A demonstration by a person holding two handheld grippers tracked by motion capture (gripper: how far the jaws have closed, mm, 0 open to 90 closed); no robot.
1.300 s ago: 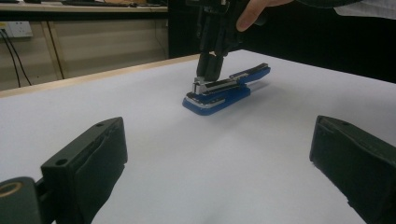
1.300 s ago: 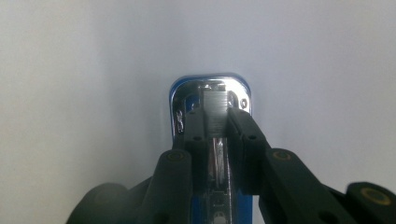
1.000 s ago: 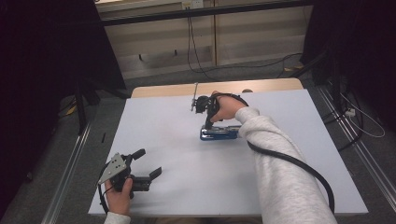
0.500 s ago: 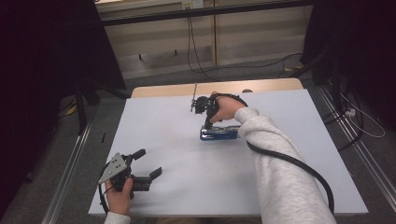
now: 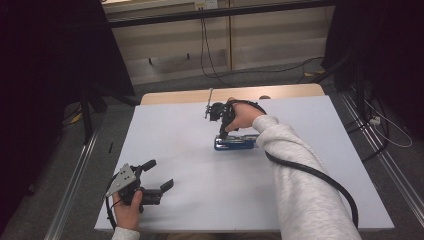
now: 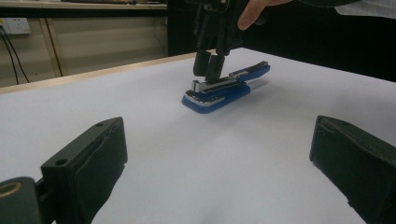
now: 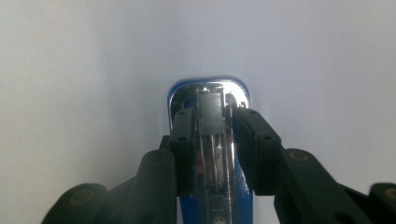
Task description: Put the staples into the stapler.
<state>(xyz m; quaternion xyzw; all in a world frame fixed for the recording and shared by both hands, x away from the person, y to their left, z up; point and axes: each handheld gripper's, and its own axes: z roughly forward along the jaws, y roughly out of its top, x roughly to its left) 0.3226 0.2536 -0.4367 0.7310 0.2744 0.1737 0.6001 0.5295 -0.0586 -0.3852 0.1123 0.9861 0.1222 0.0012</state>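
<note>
- Right now a blue stapler (image 5: 235,143) lies flat on the white table (image 5: 310,165), directly under the right gripper (image 5: 221,134), which comes down on it from above.
- Seen from the high view, the stapler's long axis runs across the table from side to side; its rounded front end sits at the gripper and its tail reaches off toward the person's right, under the grey sleeve (image 5: 295,170).
- Looking along the right gripper (image 7: 210,140), its two black jaws stand narrow, one on each side of the stapler's metal top arm near the front end, closed onto the stapler (image 7: 209,107); the blue base shows rounded just beyond the jaw tips.
- From the left gripper view, the stapler (image 6: 224,88) lies well ahead of the left gripper (image 6: 219,154), past the gap between its jaws, with its front end nearer and its tail pointing away and to the right.
- That left gripper's jaws stand wide apart with nothing between them but bare table top.
- On the high view the left gripper (image 5: 157,176) rests low at the near left part of the table, held in the left hand (image 5: 126,212), well apart from the stapler.
</note>
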